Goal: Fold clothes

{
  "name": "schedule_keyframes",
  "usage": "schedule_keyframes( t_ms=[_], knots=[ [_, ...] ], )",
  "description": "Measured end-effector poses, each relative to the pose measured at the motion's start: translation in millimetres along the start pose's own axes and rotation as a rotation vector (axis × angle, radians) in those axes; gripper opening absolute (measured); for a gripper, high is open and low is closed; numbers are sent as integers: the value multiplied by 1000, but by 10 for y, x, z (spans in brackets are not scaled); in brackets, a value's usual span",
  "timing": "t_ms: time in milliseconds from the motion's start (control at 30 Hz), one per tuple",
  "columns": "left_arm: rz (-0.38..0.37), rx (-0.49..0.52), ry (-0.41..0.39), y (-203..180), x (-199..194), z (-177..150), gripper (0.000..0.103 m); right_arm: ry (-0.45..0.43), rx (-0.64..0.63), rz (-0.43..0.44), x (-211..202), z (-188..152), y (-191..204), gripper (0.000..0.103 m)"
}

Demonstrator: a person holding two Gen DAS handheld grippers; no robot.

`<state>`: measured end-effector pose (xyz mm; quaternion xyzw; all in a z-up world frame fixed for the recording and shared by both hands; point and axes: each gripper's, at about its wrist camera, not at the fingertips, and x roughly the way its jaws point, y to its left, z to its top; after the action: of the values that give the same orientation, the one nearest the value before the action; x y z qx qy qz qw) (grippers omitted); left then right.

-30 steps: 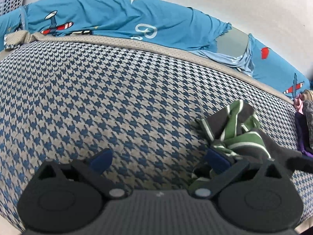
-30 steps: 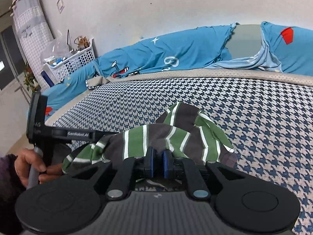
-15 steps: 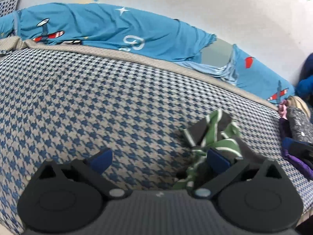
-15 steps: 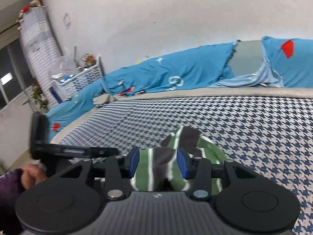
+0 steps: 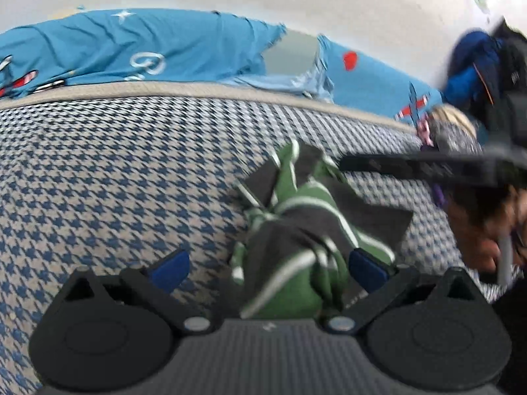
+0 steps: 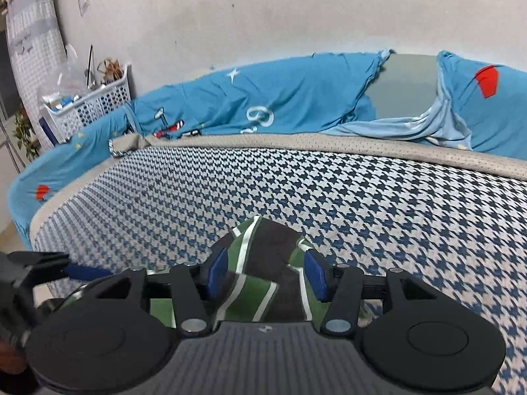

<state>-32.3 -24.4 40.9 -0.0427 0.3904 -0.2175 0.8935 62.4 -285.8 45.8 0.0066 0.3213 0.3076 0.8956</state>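
Garment: a green, grey and white striped garment [image 6: 260, 273] lies bunched on a blue-and-white houndstooth bedcover [image 6: 329, 197], at about 6 o'clock in both wrist views.
Right gripper: the right gripper [image 6: 266, 275] hangs over the cloth with its jaws opening; the blue pads [image 6: 218, 271] stand apart on either side of the fabric and do not press it.
Left gripper: the left gripper [image 5: 268, 266] has its fingers spread wide; the striped cloth [image 5: 296, 230] sits between them, nearer the 3 o'clock pad [image 5: 367, 268], though motion blur hides whether it touches.
In the way: from the left view a dark bar of the other gripper [image 5: 418, 168] crosses at 2 o'clock above the garment, with a person's hand [image 5: 477, 227] on its handle at 3 o'clock.
Surroundings: a rumpled blue quilt with aeroplane prints [image 6: 263, 105] runs along the wall at 12 o'clock; a white basket [image 6: 89, 108] of clutter stands at 10 o'clock in the right view.
Far corner: dark blue clothing [image 5: 477, 69] is heaped at 2 o'clock in the left view.
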Motion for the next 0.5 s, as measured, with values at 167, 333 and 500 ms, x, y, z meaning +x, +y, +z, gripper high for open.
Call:
schedule_keyframes(
  t_ms=[167, 333, 500],
  knots=[
    [-8, 32, 43, -56, 92, -80, 103, 6, -13, 3, 215, 55, 7, 66],
    [15, 62, 78, -70, 179, -136, 103, 8, -63, 1, 402, 98, 45, 74],
    [33, 63, 140, -47, 324, -192, 91, 67, -100, -2, 613, 66, 68, 74]
  ],
)
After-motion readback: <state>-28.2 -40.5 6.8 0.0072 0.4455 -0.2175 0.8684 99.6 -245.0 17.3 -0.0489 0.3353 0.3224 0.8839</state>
